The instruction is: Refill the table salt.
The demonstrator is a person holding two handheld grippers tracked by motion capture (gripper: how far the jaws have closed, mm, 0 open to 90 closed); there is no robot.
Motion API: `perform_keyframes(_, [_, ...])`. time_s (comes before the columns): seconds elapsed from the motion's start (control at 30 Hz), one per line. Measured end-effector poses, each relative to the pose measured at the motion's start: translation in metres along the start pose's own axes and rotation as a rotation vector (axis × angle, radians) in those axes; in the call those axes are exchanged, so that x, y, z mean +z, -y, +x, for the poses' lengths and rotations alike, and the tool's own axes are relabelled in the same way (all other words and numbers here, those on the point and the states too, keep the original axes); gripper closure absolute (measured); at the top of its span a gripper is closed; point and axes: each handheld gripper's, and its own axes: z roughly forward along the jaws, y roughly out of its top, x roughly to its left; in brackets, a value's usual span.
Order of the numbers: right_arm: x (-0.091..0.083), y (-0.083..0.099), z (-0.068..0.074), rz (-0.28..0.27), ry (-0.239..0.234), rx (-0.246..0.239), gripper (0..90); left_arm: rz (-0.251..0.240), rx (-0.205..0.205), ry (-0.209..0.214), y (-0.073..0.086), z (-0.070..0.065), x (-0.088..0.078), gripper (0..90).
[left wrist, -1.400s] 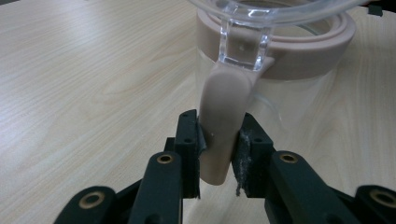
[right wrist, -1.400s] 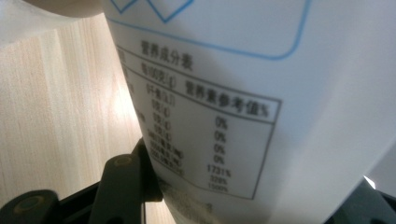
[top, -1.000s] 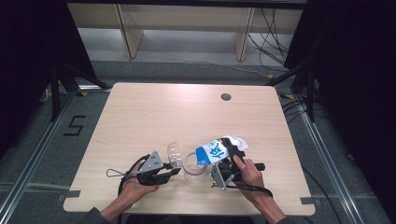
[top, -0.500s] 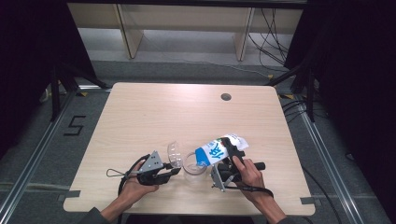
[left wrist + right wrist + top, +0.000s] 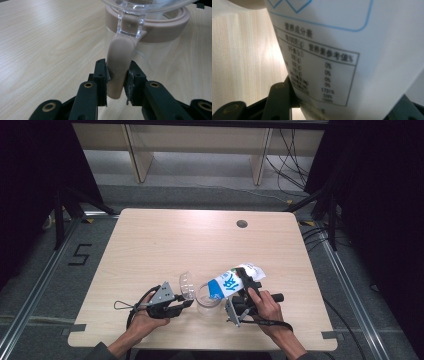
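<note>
Near the lower centre of the high view, the left gripper (image 5: pixel 187 303) has its jaws clamped on the beige tab (image 5: pixel 118 72) of a clear container (image 5: pixel 207 298) whose lid (image 5: pixel 186 284) stands open. The right gripper (image 5: pixel 239 276) grasps a blue-and-white pouch (image 5: pixel 235 281), tilted with its lower end over the container mouth, on the wooden table (image 5: pixel 165 240).

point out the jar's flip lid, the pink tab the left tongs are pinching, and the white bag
flip lid (image 5: pixel 186 284), high view, its clear dome
pink tab (image 5: pixel 117 67), left gripper view, mid-tab
white bag (image 5: pixel 227 282), high view, blue print
</note>
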Motion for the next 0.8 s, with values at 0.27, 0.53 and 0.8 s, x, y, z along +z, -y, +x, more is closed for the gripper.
perform_keyframes(0.27, [0.001,0.000,-0.001,-0.009,0.004,-0.010,51.3,0.000,0.000,-0.001,0.000,0.000,0.000,72.8])
perform_keyframes(0.53, [0.001,-0.002,-0.009,-0.037,0.024,-0.151,51.4,0.001,0.000,-0.001,0.000,0.000,0.000,72.8])
perform_keyframes(0.8, [0.000,-0.001,-0.004,-0.009,0.022,-0.080,51.6,0.000,-0.003,0.000,0.000,0.000,0.000,72.7])
